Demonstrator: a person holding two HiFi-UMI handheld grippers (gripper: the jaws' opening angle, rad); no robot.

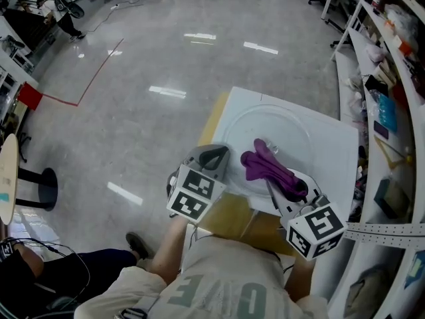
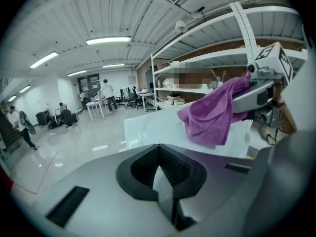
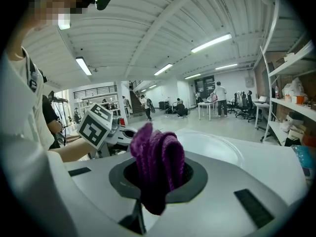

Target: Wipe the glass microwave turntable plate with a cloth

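Observation:
The clear glass turntable plate lies flat on a white board; it also shows as the plate and the plate in the two gripper views. My right gripper hovers over the plate's near edge, shut on a bunched purple cloth. That cloth fills the jaws of the right gripper. From the left gripper view the cloth hangs over the plate. My left gripper sits at the board's near-left edge, shut, with nothing visible between the jaws of the left gripper.
The board rests on a tan tabletop. Shelves loaded with boxes and bags run close along the right side. Shiny floor spreads to the left and beyond. People and desks stand far off.

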